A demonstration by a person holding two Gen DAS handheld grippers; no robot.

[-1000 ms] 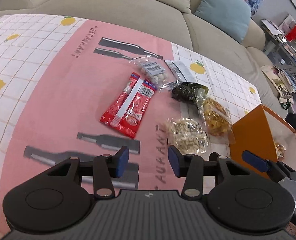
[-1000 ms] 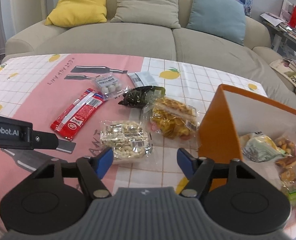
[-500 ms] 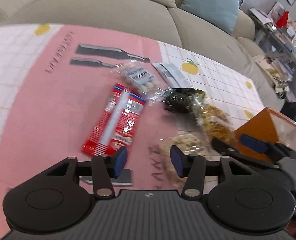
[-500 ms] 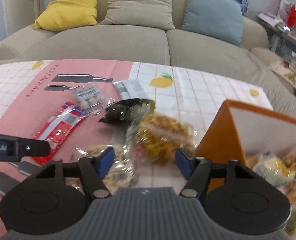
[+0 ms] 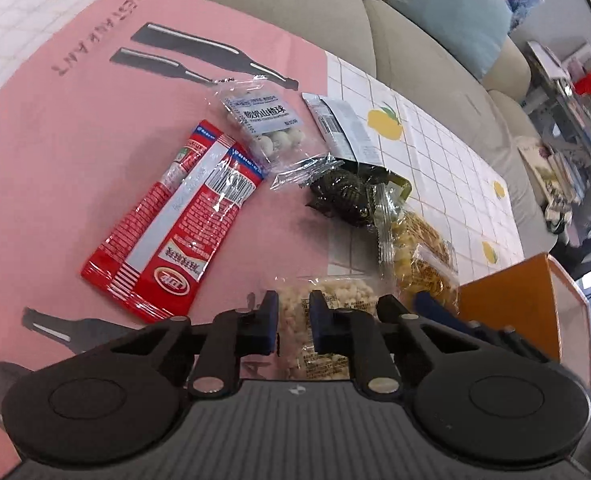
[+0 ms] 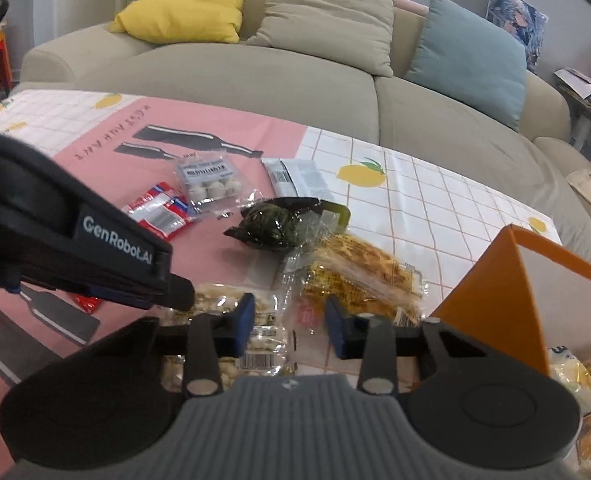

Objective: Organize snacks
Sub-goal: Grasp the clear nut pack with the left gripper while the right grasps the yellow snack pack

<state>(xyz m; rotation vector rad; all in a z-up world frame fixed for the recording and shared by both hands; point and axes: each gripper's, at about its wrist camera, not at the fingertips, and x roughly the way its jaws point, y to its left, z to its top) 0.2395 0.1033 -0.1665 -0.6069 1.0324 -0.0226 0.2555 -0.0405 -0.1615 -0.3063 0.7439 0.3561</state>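
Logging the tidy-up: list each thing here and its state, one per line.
Left gripper: shut on the peanut bag.
Right gripper: closing, yellow snack bag's edge between its fingers.
Peanut bag: on the table, pinched.
Yellow snack bag: lying flat.
Red packet: lying flat.
Orange box: open, snacks inside.

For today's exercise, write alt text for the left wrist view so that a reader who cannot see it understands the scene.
The left gripper has its blue pads pinched on a clear bag of pale puffed snacks lying on a pink and white tablecloth. Beyond lie a red packet, a bag of white balls, a dark green pack and a yellow snack bag; an orange box stands at right.
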